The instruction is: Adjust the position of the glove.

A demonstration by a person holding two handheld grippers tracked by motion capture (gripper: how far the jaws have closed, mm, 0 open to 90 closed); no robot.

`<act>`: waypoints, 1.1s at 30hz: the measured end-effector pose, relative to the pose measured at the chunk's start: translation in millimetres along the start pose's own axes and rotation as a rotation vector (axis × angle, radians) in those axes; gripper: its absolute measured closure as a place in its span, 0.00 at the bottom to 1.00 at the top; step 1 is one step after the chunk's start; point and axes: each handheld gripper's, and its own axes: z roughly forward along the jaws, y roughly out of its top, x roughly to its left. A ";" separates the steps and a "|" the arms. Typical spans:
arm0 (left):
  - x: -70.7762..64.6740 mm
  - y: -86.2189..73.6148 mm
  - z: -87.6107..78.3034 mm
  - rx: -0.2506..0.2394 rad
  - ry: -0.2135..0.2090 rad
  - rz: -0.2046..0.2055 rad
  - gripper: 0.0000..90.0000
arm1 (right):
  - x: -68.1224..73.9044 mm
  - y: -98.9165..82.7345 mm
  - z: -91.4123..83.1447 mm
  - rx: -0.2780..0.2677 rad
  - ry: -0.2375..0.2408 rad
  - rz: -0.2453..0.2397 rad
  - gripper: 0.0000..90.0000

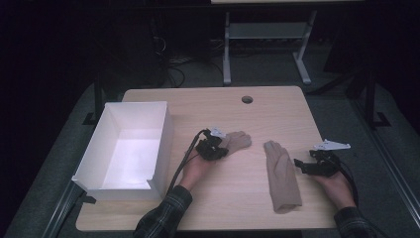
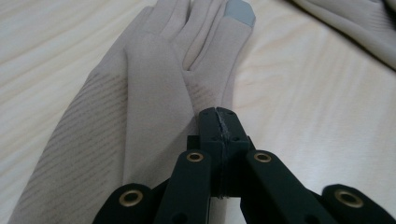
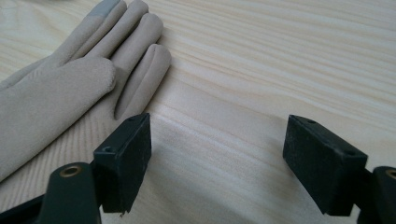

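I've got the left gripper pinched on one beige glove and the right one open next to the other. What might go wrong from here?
1. The left gripper seems to pinch only a small fold of the left glove, so the fabric may slip out when lifted.
2. The white box has a tall wall right beside that hand; the dangling glove could catch on it.
3. The right gripper stands open over bare table, beside the right glove, so closing now would likely miss it.

Bare table [image 1: 257,116] between gloves and behind them; white box [image 1: 130,148] walls off left side.
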 end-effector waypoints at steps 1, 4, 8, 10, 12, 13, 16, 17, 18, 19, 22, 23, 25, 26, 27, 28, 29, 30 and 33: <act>-2.2 0.5 0.8 0.002 -0.002 0.005 1.00 | 0.0 0.0 0.0 0.000 0.000 0.000 0.26; -6.3 2.5 1.4 -0.001 -0.009 0.022 1.00 | 0.1 0.0 0.0 0.000 0.001 0.000 0.26; -4.4 5.1 -8.1 -0.028 0.004 0.026 1.00 | 0.1 0.0 0.0 0.000 0.001 -0.001 0.26; 1.2 5.2 -15.9 -0.043 0.020 0.009 1.00 | 0.1 0.0 0.0 0.000 0.001 -0.001 0.26; 7.1 4.2 -21.9 -0.054 0.040 -0.002 1.00 | 0.1 0.0 0.0 0.000 0.001 -0.001 0.26; 12.0 3.0 -26.1 -0.060 0.052 -0.014 1.00 | 0.1 0.0 -0.1 0.001 0.002 -0.001 0.26; 23.2 -0.9 -33.6 -0.072 0.081 -0.035 1.00 | 0.4 0.0 -0.1 0.001 0.005 -0.002 0.26; 26.8 -2.3 -35.8 -0.070 0.093 -0.041 1.00 | 0.5 0.0 -0.1 0.001 0.005 -0.002 0.26; 31.1 -4.0 -38.1 -0.069 0.109 -0.043 1.00 | 0.5 0.0 -0.1 0.001 0.006 -0.002 0.26; 33.2 -4.9 -39.4 -0.070 0.116 -0.051 1.00 | 0.5 0.0 -0.1 0.000 0.006 -0.002 0.26; 39.7 -8.1 -41.5 -0.081 0.141 -0.080 1.00 | 0.6 0.0 -0.1 0.001 0.006 -0.001 0.26; 40.0 -8.5 -40.8 -0.079 0.144 -0.082 1.00 | 0.6 0.0 -0.1 0.000 0.006 -0.002 0.26; 38.8 -9.1 -36.2 -0.054 0.158 -0.076 1.00 | 0.5 0.0 -0.1 0.000 0.006 -0.002 0.26; 38.9 -9.5 -34.6 -0.043 0.165 -0.069 1.00 | 0.5 0.0 -0.1 0.001 0.006 -0.002 0.26; 39.1 -10.1 -33.3 -0.040 0.161 -0.074 1.00 | 0.5 0.0 -0.1 0.000 0.006 -0.002 0.26; 39.2 -10.7 -31.9 -0.032 0.165 -0.079 1.00 | 0.6 0.0 -0.1 0.001 0.006 -0.002 0.26; 39.8 -11.4 -30.7 -0.016 0.176 -0.075 1.00 | 0.6 -0.1 -0.1 0.001 0.006 -0.002 0.26; 40.5 -12.3 -29.1 -0.003 0.178 -0.066 1.00 | 0.6 0.0 -0.1 0.001 0.006 -0.002 0.26; 40.4 -15.8 -24.5 0.007 0.175 -0.083 1.00 | 0.6 -0.1 -0.1 0.001 0.006 -0.002 0.26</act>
